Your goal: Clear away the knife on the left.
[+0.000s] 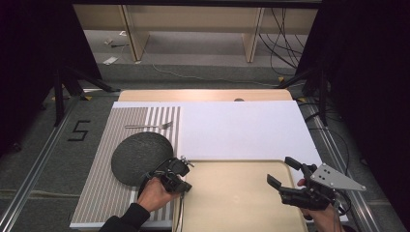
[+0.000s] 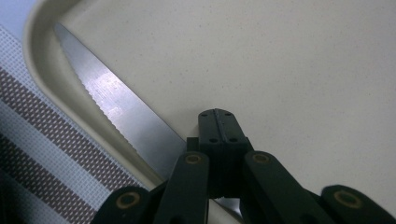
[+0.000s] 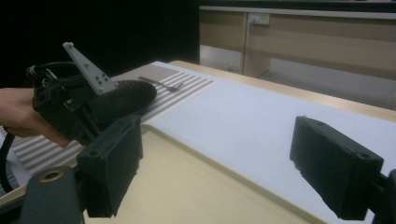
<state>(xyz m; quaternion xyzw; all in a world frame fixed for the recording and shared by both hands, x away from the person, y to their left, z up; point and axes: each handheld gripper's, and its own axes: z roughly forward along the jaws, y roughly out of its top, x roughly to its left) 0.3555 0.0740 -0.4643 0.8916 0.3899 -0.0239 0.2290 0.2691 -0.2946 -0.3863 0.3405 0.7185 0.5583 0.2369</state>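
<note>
A serrated knife (image 2: 116,112) lies along the left inner rim of the beige tray (image 1: 232,166), its tip near the tray's far left corner. My left gripper (image 1: 185,186) hovers over the tray's left edge with its jaws pressed together. The blade runs under the fingers (image 2: 217,128), and I cannot tell whether they touch it. The right gripper (image 1: 281,171) is at the tray's right side, jaws wide apart with nothing between them. Its own view shows the two pads (image 3: 112,163) spread over the tray, and the left gripper (image 3: 70,107) in a hand farther off.
A dark round plate (image 1: 140,157) rests on a striped placemat (image 1: 104,193) left of the tray. A fork (image 1: 150,126) lies on the mat behind the plate. A white board (image 1: 241,128) covers the table beyond the tray. Cables and furniture legs stand on the floor behind.
</note>
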